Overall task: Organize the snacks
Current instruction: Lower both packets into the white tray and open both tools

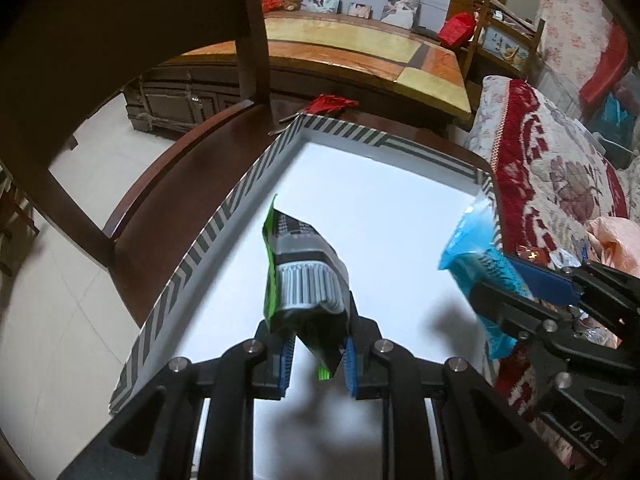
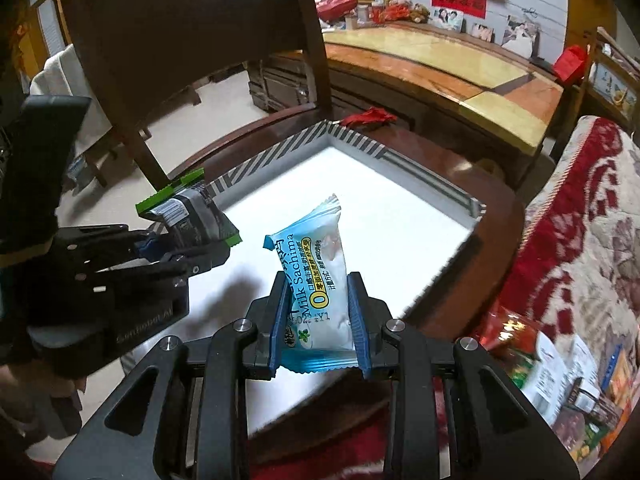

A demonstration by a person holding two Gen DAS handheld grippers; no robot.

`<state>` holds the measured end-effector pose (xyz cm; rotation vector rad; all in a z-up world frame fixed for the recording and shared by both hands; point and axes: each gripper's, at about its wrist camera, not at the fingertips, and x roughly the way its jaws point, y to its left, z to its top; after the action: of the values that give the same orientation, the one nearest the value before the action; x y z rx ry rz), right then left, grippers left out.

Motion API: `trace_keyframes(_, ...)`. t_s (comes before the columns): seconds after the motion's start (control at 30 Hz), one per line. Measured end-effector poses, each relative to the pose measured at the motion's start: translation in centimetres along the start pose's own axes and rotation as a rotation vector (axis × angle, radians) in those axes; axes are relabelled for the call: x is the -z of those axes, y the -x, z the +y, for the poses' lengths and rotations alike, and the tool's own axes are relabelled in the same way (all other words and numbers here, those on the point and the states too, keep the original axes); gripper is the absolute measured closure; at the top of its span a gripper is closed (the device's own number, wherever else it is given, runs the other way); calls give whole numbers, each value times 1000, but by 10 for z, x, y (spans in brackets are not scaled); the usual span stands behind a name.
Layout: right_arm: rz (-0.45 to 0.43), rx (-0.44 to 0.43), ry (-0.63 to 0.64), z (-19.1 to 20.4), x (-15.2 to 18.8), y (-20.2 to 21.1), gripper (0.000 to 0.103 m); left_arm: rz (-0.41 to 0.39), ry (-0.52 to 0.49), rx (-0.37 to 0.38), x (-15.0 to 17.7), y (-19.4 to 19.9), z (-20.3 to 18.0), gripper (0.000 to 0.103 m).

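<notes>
Hovering over the white, stripe-rimmed tray (image 1: 224,216) on a wooden chair, my left jaws (image 1: 316,354) pinch a black-and-green snack packet (image 1: 304,276); my right jaws (image 2: 320,320), to the right, clamp a blue Milk Sachima packet (image 2: 316,280).

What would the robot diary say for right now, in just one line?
left tongs: shut on green-black snack packet | right tongs: shut on blue Milk Sachima packet | both held over striped-rim white box | nothing lying in box yet
</notes>
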<state>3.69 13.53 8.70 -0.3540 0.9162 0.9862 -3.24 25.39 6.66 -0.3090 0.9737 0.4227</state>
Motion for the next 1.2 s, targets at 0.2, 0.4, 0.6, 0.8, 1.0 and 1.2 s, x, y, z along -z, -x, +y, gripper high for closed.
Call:
trace_keyframes(0.2, 54, -31, -37, 0, 0, -25, 76, 13, -10, -18, 4, -9, 1, 81)
trace_keyframes(0.4, 88, -49, -38, 5, 8, -41, 76, 15, -7, -39, 8, -13, 5, 79)
trace_keyframes(0.6, 93, -61, -60, 5, 11, -46, 76, 7, -1, -60, 8, -15, 7, 74)
trace_keyframes(0.8, 79, -79, -66, 4, 15, -45, 73, -39, 20, -70, 10, -12, 11, 36)
trace_keyframes(1.0, 74, -80, -61, 5, 18, -38, 68, -43, 33, -48, 12, -8, 13, 24)
trace_keyframes(1.2, 35, -70, -73, 2, 28, -19, 68, -52, 32, -37, 15, 2, 8, 19)
